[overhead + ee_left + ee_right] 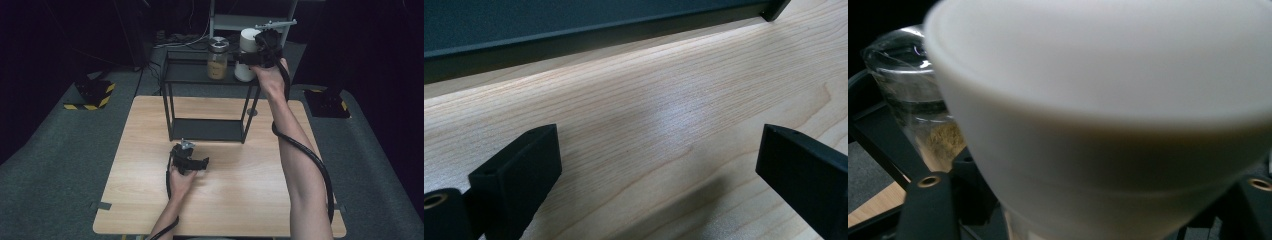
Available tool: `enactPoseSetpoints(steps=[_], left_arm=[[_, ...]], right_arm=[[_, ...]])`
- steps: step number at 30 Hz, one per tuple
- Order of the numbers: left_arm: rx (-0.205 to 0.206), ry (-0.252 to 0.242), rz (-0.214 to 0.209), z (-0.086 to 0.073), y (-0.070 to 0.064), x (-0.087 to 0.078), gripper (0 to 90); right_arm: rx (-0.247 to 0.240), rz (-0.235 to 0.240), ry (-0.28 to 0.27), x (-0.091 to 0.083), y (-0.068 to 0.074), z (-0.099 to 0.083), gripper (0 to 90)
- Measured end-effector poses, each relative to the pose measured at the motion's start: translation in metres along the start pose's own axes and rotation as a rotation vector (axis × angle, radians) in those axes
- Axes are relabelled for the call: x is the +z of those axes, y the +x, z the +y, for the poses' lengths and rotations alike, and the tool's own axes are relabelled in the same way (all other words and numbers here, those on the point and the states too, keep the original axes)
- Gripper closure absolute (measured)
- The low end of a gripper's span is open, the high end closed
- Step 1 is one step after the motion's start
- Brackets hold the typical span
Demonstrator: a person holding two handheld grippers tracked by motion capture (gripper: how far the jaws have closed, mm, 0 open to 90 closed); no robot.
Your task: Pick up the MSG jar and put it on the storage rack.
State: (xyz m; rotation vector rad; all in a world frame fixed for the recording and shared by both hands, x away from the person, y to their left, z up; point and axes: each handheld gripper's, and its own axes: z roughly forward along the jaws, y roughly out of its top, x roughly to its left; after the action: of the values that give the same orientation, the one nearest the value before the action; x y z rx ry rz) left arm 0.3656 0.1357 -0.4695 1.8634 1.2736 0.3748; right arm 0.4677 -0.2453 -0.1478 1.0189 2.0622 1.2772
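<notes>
— Where's the white container (246, 52) right now?

— Up on the top shelf of the black metal rack (192, 74), at its right end, standing upright. The right claw (250, 57) is at it from the right, a jaw on either side of it. In the right gripper view the white body (1108, 100) bulges between the two black jaws, but I cannot tell whether they are pressing on it or only flanking it.

— Anything next to it?

— A glass jar (218, 58) with a tan filling, just to its left on the same shelf.

— And the other hand?

— The left claw (200, 164) sits low over the wooden tabletop (230, 200), in front of the rack's lower shelf. Its jaws are spread wide, nothing between them but bare wood (659, 125).
</notes>
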Motion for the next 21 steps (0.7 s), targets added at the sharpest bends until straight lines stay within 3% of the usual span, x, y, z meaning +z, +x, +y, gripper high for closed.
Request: enactPoseSetpoints(steps=[11,21], left_arm=[[0.001,0.000,0.000,0.000,0.000,0.000,4.4],[-0.003,-0.001,-0.003,0.000,0.001,0.000,4.3]], right_arm=[[-0.020,-0.004,-0.021,-0.007,-0.002,-0.009,14.8],[-0.044,0.024,-0.039,-0.015,-0.001,-0.013,14.1]])
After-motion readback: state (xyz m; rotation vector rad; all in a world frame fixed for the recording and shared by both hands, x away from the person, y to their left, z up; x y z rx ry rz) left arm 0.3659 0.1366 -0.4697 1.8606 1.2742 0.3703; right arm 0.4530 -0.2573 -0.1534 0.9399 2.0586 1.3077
